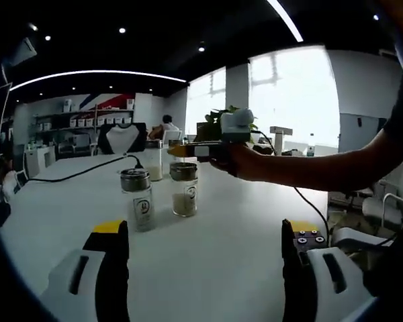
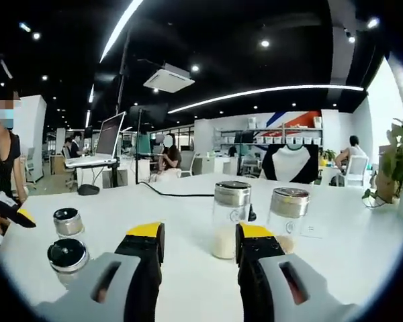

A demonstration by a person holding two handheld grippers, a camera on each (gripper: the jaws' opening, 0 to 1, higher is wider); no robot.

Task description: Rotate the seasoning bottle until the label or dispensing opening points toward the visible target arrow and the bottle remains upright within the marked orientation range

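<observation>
Several glass seasoning bottles with metal lids stand upright on the white table (image 1: 242, 221). In the left gripper view, two stand ahead of my left gripper (image 1: 205, 231): one with a printed label (image 1: 137, 200) and one with pale grains (image 1: 184, 190). The jaws stand wide apart and hold nothing. A hand holds my right gripper (image 1: 188, 151) at the far bottle (image 1: 154, 159). In the right gripper view, my right gripper (image 2: 198, 238) is open, and a bottle of white grains (image 2: 230, 219) stands just beyond its jaws. A second bottle (image 2: 287, 213) is partly behind the right jaw.
Two more bottles (image 2: 67, 222) (image 2: 68, 255) stand at the left of the right gripper view, near my left gripper (image 2: 10, 211). A black cable (image 1: 87, 169) runs across the table. A potted plant (image 2: 396, 164) stands at the right. People sit at desks behind.
</observation>
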